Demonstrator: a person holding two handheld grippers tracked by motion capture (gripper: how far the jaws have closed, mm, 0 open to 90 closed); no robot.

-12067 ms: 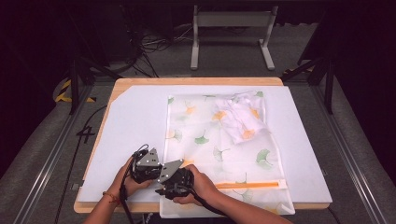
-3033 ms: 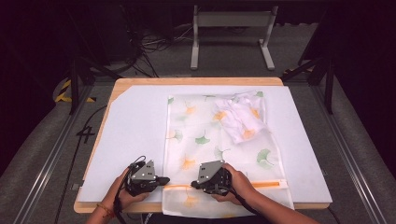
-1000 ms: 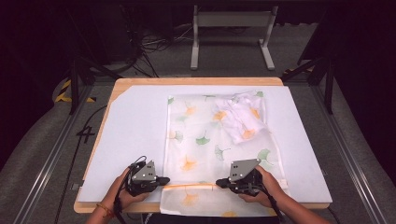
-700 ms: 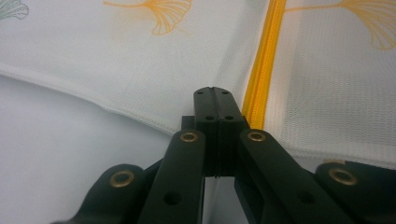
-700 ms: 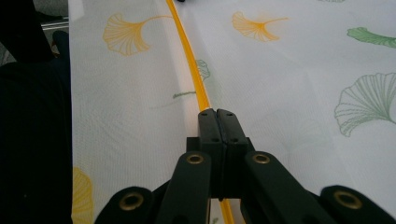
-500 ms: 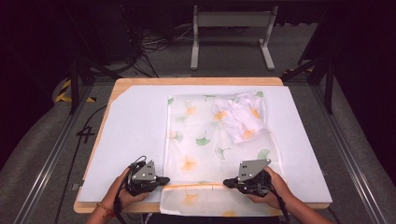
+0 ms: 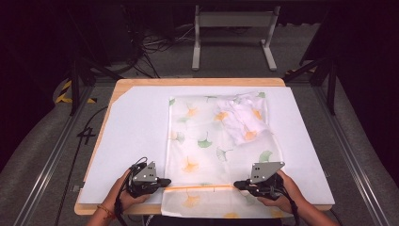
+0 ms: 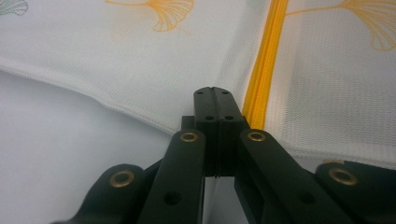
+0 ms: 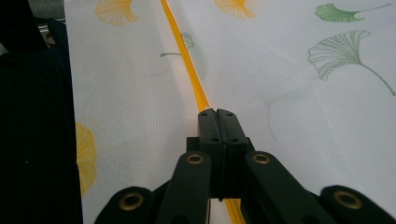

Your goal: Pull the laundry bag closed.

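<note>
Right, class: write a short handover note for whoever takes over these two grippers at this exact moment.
Left gripper: fingers closed on the mesh laundry bag at its left edge, beside the yellow zipper.
Right gripper: fingers closed over the zipper, partway toward its right end; whether it grips the slider cannot be told.
Bag lies flat on the white mat, a crumpled white garment at its far right corner.
Left: finish the zipper run, then release both.
</note>
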